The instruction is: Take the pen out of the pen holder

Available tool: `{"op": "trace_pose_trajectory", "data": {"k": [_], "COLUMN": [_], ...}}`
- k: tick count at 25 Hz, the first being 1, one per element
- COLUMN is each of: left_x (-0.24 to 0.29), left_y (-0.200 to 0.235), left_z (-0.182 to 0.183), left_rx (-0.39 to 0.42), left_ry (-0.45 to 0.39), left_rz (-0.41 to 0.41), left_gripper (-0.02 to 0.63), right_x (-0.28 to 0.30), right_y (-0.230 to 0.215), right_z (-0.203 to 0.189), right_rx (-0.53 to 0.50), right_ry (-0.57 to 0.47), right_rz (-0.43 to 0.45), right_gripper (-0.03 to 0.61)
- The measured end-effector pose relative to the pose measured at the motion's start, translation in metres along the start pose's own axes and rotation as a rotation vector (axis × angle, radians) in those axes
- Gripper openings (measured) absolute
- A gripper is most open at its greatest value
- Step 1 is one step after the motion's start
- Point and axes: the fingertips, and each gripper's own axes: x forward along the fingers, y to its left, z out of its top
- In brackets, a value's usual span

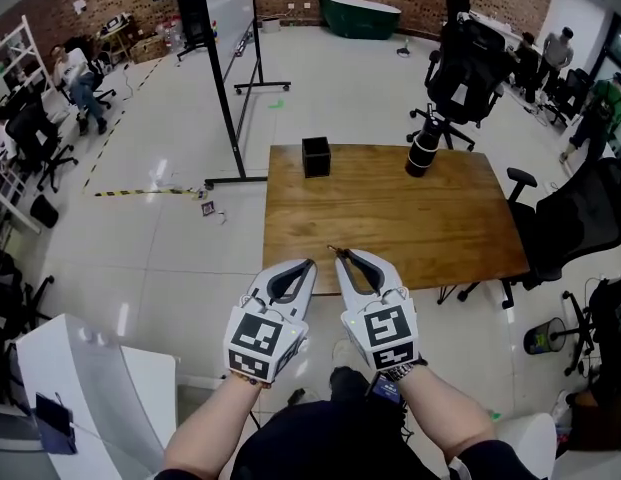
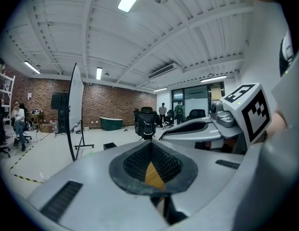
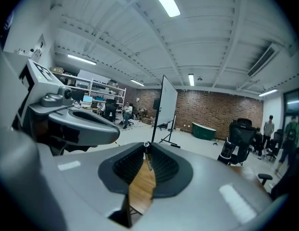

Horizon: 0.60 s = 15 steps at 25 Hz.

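A black square pen holder point(image 1: 315, 156) stands at the far edge of the wooden table point(image 1: 430, 228); in the left gripper view it is a small dark box point(image 2: 109, 145) far ahead. Both grippers hover side by side over the table's near edge. My right gripper point(image 1: 340, 254) is shut on a thin pen point(image 1: 332, 250), whose tip pokes out past the fingertips. In the right gripper view the pen point(image 3: 146, 154) is a slim rod pinched where the right gripper's point(image 3: 146, 146) pads meet. My left gripper point(image 1: 310, 262) point(image 2: 150, 143) has its tips together and holds nothing.
A black cylinder point(image 1: 422, 153) stands at the table's far right edge. A whiteboard on a wheeled stand point(image 1: 230, 58) is to the far left, and office chairs point(image 1: 575, 218) point(image 1: 465, 63) flank the right side and back. A white cabinet point(image 1: 90, 388) sits near left. People are in the background.
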Motion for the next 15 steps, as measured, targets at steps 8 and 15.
{"op": "trace_pose_trajectory", "data": {"k": [8,15], "left_x": [-0.009,-0.007], "left_y": [-0.015,-0.03], "left_z": [0.006,0.005], "left_rx": [0.002,-0.004], "left_ry": [0.004,0.016], "left_rz": [-0.001,0.007], "left_gripper": [0.005,0.005], "right_x": [-0.022,-0.039], "right_y": [0.005,-0.001], "right_z": [0.002,0.003], "right_rx": [0.013,0.022], "right_ry": [0.004,-0.003], "right_rz": [0.022,0.05], "right_gripper": [0.044,0.044]}}
